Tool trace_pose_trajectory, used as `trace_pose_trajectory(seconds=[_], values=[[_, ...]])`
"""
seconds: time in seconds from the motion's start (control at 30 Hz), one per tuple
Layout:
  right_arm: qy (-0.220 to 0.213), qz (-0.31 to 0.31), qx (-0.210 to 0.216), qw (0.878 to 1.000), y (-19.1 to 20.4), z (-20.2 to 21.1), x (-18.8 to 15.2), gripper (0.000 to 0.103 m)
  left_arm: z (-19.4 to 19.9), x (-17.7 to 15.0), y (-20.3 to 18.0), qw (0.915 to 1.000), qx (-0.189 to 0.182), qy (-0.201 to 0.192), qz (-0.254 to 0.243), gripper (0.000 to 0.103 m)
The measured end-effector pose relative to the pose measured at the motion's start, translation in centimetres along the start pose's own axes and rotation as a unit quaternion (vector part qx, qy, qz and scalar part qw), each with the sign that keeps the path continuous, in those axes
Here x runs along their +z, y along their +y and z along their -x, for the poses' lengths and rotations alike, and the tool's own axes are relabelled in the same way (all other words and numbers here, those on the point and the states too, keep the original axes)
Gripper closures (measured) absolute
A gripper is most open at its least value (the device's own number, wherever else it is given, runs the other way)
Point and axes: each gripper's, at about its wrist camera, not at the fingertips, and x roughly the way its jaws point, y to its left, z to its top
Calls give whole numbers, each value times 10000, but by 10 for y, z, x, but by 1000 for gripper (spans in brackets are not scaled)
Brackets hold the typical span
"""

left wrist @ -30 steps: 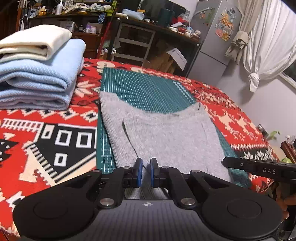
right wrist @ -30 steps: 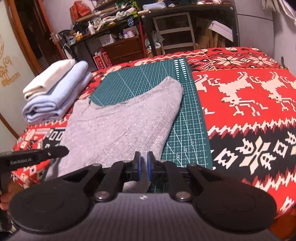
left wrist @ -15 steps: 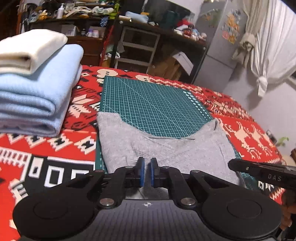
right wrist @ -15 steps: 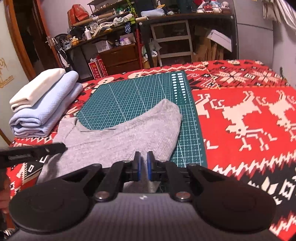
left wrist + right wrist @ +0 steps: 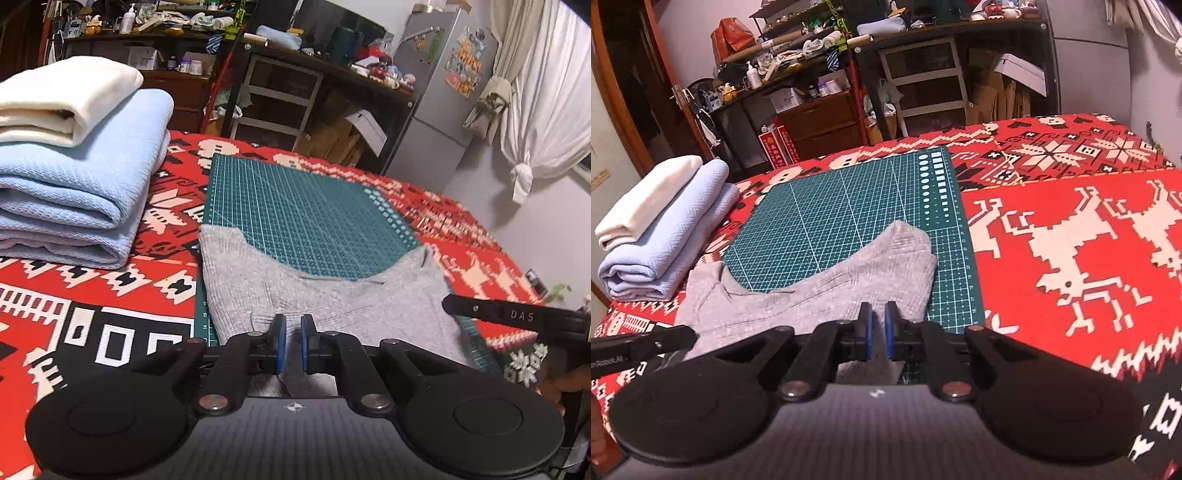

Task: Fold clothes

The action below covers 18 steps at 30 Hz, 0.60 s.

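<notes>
On green mat (image 5: 827, 206): grey garment (image 5: 332, 295), near hem pinched by 2 claws (left (image 5: 292, 341); right (image 5: 878, 332)).

1 grey garment (image 5: 332, 302), 2 folded blankets (image 5: 74, 199), 1 cutting mat (image 5: 295, 214).

Free room: far half of the green cutting mat (image 5: 849, 206), bare and flat beyond the grey garment (image 5: 827, 295). Red patterned cloth (image 5: 1071, 229) on the tabletop, right of the mat: wide, flat, bare.

Obstacles: stack of folded laundry, cream piece (image 5: 62, 99) atop light-blue piece (image 5: 77, 199), standing tall just beside the mat's left edge and near the garment's left corner. Left claw (image 5: 291, 343) and right claw (image 5: 877, 330) side by side at the garment's near edge, each closed on fabric, crowding the near side. Shelving (image 5: 923, 81) behind the far tabletop edge.
</notes>
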Motion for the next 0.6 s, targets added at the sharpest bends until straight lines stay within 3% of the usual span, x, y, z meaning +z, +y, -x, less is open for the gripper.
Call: trace_pose_trajectory(seconds=[0.3, 0.53, 0.6], values=[[28, 250, 270, 9993, 27, 54, -27, 93, 34, -20, 3, 9993, -199, 129, 300, 95], [349, 643, 515, 9960, 62, 76, -66, 94, 46, -53, -27, 9973, -582, 456, 29, 95], [396, 782, 497, 9949, 69, 79, -75, 94, 44, -61, -33, 9969, -500, 600, -103, 95]])
